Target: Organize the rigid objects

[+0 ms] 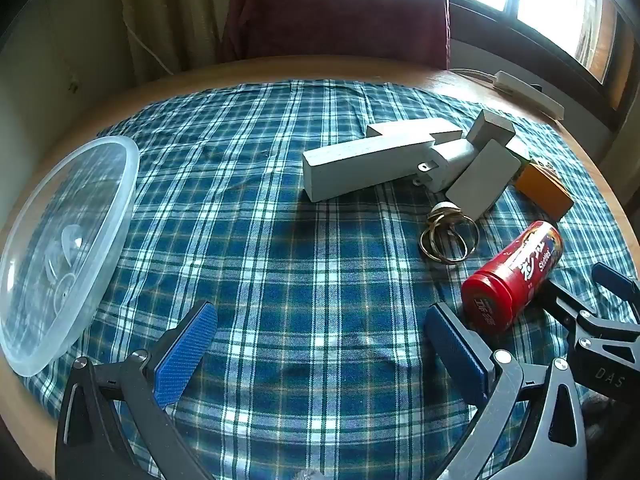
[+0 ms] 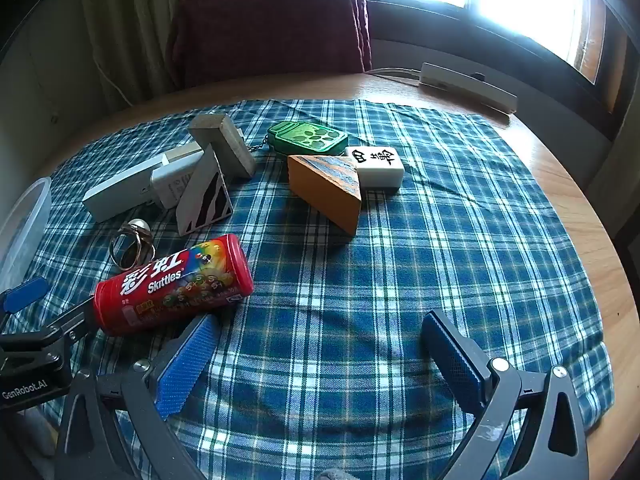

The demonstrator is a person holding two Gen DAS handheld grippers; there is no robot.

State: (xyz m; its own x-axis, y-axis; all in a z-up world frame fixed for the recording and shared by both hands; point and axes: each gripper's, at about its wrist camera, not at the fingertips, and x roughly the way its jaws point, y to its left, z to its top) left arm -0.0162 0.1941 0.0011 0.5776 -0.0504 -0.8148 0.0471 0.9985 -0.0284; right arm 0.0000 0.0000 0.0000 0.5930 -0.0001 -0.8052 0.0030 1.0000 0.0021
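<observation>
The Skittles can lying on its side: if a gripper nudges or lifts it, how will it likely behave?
The Skittles can is a cylinder on its side on the checked cloth, so a sideways nudge would probably roll it. Its glossy label may slip between pads. It looks rigid; its weight cannot be told.

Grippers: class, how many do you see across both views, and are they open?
2, both open and empty. The left gripper hovers over bare cloth between the bowl and the can. The right gripper hovers just right of the can.
</observation>
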